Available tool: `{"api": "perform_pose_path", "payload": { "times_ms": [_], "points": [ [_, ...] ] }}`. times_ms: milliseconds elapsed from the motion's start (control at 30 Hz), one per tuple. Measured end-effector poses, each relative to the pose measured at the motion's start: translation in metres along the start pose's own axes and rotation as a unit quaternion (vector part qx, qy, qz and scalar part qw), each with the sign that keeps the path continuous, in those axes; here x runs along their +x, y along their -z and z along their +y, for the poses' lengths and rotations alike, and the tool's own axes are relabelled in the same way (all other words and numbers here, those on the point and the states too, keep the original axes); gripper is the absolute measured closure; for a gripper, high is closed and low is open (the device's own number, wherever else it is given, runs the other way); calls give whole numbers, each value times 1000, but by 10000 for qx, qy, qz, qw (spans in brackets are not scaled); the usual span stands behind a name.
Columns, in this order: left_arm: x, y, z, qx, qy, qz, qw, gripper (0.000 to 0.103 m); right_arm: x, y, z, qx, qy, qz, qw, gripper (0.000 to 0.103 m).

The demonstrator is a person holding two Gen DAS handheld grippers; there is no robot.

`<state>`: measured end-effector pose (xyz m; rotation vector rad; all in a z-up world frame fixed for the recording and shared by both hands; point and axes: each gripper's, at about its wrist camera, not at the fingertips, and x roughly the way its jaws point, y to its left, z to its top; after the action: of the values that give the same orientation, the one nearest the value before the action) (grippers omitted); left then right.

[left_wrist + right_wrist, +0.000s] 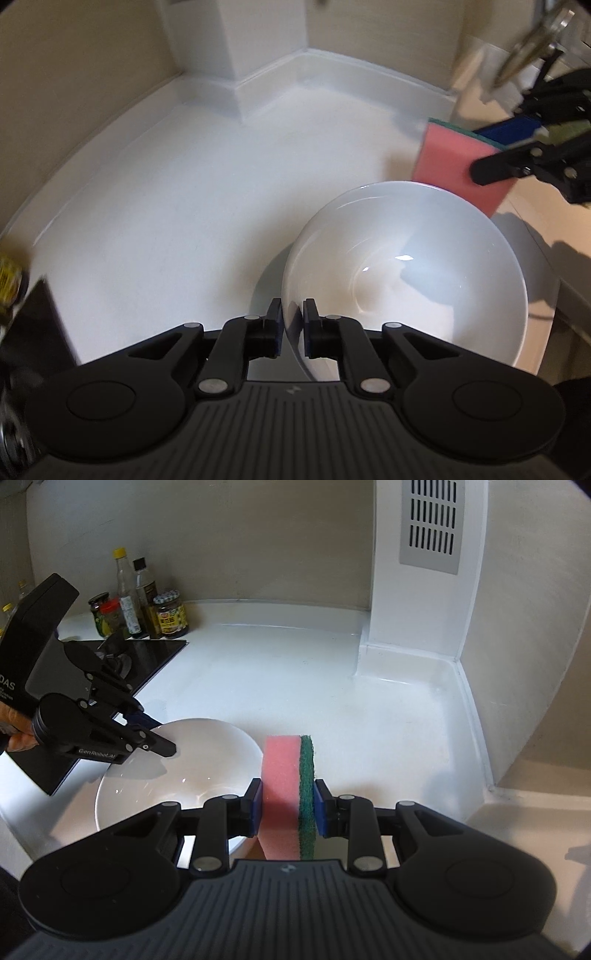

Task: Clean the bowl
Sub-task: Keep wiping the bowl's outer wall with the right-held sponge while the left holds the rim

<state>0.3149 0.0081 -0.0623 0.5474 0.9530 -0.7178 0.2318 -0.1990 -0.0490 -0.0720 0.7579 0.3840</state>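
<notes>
A white bowl [406,273] sits on the white counter, tilted toward the right. My left gripper [293,306] is shut on the bowl's near rim, one pad inside and one outside. In the right wrist view the bowl [199,760] lies at the lower left with the left gripper [155,734] clamped on its rim. My right gripper [288,797] is shut on a pink sponge with a green scrub side [286,775], held upright just right of the bowl. In the left wrist view the sponge [454,162] hangs above the bowl's far rim, held by the right gripper [491,151].
A white countertop [314,686] with a raised back edge meets a white column [417,590] with a vent. A black cooktop [147,657] lies at the left, with sauce bottles and jars [147,605] behind it. A metal faucet [535,40] shows at upper right.
</notes>
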Motion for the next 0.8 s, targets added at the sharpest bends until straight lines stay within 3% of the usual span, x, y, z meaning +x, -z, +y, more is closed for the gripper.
{"api": "perform_pose_path", "payload": {
  "times_ms": [100,233,400,800],
  "points": [
    [6,-10,4,-54,53,53,10000,93,4,-3,4,-98,88,11,9999,79],
    [4,-9,3,-832,-258,191,9960,92,3,-2,6,-167,80,34,9998,79],
    [-13,13,-3,-1917,-709,190,9787,90,0,2,9,-155,91,-21,9998,78],
    [-4,23,-13,-1429,-660,31,9875,92,-7,7,7,4,37,-48,10000,79]
  ]
}}
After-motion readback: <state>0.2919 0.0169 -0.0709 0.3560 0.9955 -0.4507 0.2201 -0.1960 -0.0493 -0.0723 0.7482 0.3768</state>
